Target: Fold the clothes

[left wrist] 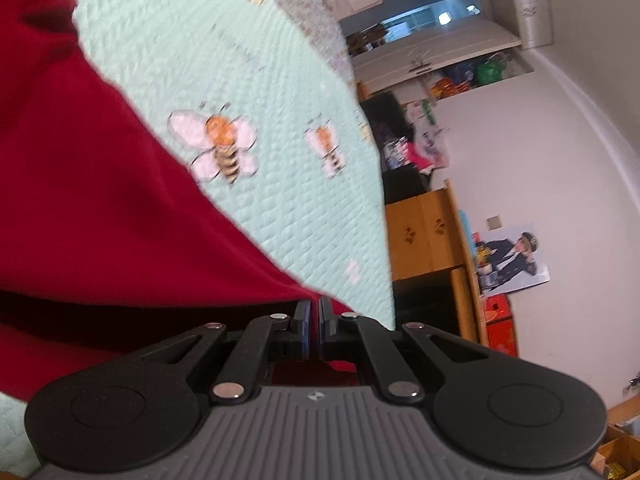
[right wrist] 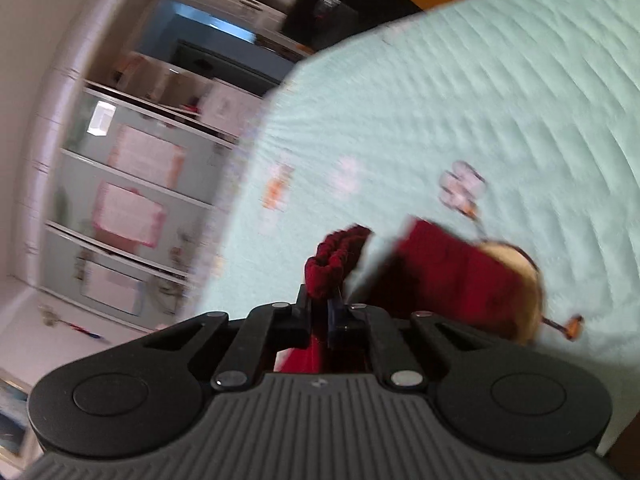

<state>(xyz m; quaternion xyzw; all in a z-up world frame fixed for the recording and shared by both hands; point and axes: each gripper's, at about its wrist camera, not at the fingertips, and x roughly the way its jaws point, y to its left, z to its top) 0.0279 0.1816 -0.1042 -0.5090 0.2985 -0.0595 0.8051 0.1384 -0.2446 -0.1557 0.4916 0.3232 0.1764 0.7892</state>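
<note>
Both hand-held grippers (left wrist: 314,312) (right wrist: 320,312) pinching red garment (left wrist: 100,200)

Ahead of the left gripper we see a mint-green quilted bedspread (left wrist: 280,80) stitched with bees (left wrist: 222,146), and beyond its edge to the right a pale wall (left wrist: 560,160) with a poster (left wrist: 514,258) hanging above an orange wooden cabinet (left wrist: 424,236) and a red box (left wrist: 498,322). Farther off we make out a white cupboard (left wrist: 436,48) with coloured clutter beside it. Ahead and left of the right gripper, past the same bedspread (right wrist: 480,100), we see blurred white shelving (right wrist: 132,184) with glass-fronted panels and pink sheets, standing against a light wall.
</note>
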